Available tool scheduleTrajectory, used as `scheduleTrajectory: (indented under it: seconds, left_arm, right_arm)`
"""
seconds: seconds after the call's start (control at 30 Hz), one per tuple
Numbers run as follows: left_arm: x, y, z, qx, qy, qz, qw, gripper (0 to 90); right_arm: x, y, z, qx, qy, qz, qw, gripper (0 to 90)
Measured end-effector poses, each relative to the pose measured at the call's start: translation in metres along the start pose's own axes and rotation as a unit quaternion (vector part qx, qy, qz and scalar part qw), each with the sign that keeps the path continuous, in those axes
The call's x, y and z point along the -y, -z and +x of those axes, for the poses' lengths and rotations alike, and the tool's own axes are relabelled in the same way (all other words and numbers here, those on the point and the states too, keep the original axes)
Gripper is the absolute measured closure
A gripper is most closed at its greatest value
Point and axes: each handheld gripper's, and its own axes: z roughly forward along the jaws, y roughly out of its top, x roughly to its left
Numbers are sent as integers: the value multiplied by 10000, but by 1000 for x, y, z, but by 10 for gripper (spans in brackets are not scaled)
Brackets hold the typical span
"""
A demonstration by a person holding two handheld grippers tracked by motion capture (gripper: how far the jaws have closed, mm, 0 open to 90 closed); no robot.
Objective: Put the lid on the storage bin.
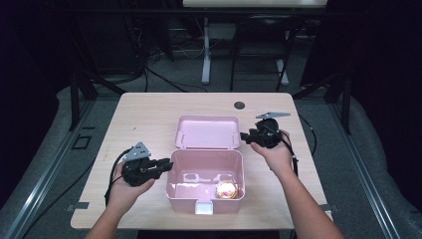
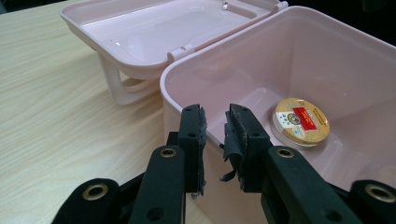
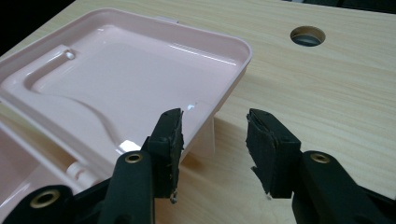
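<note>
Clearly the pink box [image 1: 205,185] sits open near the table's [image 1: 149,114] front edge, its lid [image 1: 206,132] thrown back and a round tin [image 1: 226,190] in its right front corner; a one-sided push on the lid could skid the light box. The left gripper [image 1: 166,163] rests at the box's left wall, fingers [image 2: 192,135] narrowly parted around the rim, while the right gripper [image 1: 245,135] hovers beside the lid's right edge, fingers [image 3: 271,144] wide apart and empty.

Light: bright overhead on the bench [image 1: 149,119], surroundings dark.
Glare: white highlights on the pink box [image 1: 205,181] and its lid [image 3: 140,79].
Focus: tongs close-ups slightly soft.
</note>
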Motion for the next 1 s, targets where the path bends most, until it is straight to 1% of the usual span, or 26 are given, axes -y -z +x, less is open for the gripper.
scheduleTrajectory:
  seconds: [0.03, 0.1, 0.13, 0.17, 0.2, 0.23, 0.27, 0.3, 0.47, 0.5, 0.53, 0.6, 0.63, 0.7, 0.77, 0.83, 0.87, 0.9, 0.97, 1.0]
  left_arm:
    - [0, 0, 0, -3, -18, 5, 10000, 756]
    - [0, 0, 0, -7, -24, 13, 10000, 756]
    - [0, 0, 0, -13, -16, 9, 10000, 756]
    - [0, 0, 0, -13, -16, 9, 10000, 756]
    - [0, 0, -1, -17, -20, 27, 10000, 756]
    - [0, 0, -1, -17, -20, 27, 10000, 756]
    - [0, 0, -1, -39, -19, 7, 10000, 756]
    - [0, 0, -1, -39, -19, 7, 10000, 756]
    - [0, 0, -1, -21, -21, 15, 10000, 756]
    - [0, 0, 0, -21, -21, 14, 10000, 756]
    - [0, 0, -1, -19, -21, 15, 10000, 757]
    - [0, 0, -1, -19, -19, 16, 10000, 757]
    - [0, 0, -1, -19, -19, 16, 10000, 757]
    - [0, 1, -1, -19, -17, 23, 10000, 757]
    - [0, 0, -2, -32, -24, -6, 10000, 757]
    - [0, 1, -2, -17, -33, 16, 10000, 757]
    - [0, 1, -2, -8, -13, 15, 10000, 757]
    - [0, 1, -2, -4, -48, 28, 10000, 757]
    - [0, 1, -2, 12, -50, 41, 10000, 757]
    - [0, 1, -2, 17, -42, 36, 10000, 756]
  right_arm:
    - [-2, -3, 1, 34, -9, 46, 10000, 551]
    - [-5, -8, 4, 108, 71, 77, 9999, 550]
    - [-8, -14, 6, 197, 171, 4, 9997, 550]
    - [-8, -14, 6, 197, 171, 4, 9997, 550]
    - [-11, -18, 7, 256, 124, -4, 9996, 550]
    - [-11, -18, 7, 256, 124, -4, 9996, 550]
    - [-14, -24, 8, 314, 72, 67, 9995, 552]
    - [-14, -24, 8, 314, 72, 67, 9995, 552]
    - [-20, -36, 8, 406, 10, 138, 9991, 558]
    - [-21, -38, 8, 406, -30, 136, 9991, 558]
    - [-22, -43, 7, 427, -140, 190, 9988, 572]
    - [-23, -47, 6, 499, -129, 266, 9983, 580]
    - [-23, -47, 6, 499, -129, 266, 9983, 580]
    - [-25, -50, 6, 533, -140, 284, 9981, 605]
    - [-26, -53, 6, 593, -94, 310, 9977, 625]
    - [-27, -56, 5, 622, -143, 353, 9973, 646]
    - [-27, -60, 5, 685, -156, 402, 9967, 656]
    - [-27, -60, 5, 685, -156, 402, 9967, 656]
    - [-28, -63, 5, 693, -184, 420, 9965, 674]
    - [-29, -65, 5, 732, -192, 455, 9961, 695]
